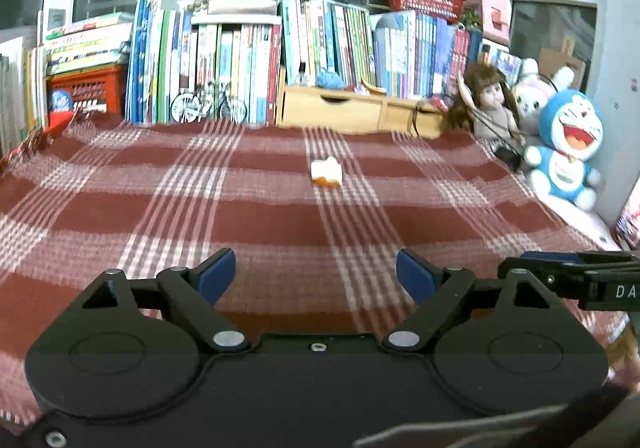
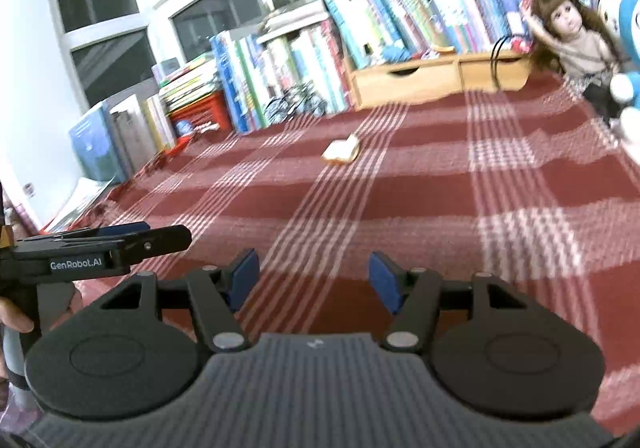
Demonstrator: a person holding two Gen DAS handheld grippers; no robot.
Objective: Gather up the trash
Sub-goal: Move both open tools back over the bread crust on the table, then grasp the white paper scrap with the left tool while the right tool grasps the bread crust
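A woven cloth (image 1: 280, 215), matt and coarse in red and white plaid, covered the table. On it lay a small scrap (image 1: 327, 172), pale and crumpled like paper. Behind the scrap stood a smooth, light wooden drawer box (image 1: 352, 109) and glossy paper-backed books (image 1: 240, 55). Right of the box sat a soft plush toy (image 1: 566, 145). The left gripper (image 1: 316, 274) was matt black plastic with blue pads (image 1: 218, 272) and bright metal pins.

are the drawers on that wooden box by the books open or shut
Shut. Both fronts of the wooden drawer box sit flush with its frame in both wrist views, with no gap showing. What is inside cannot be told.
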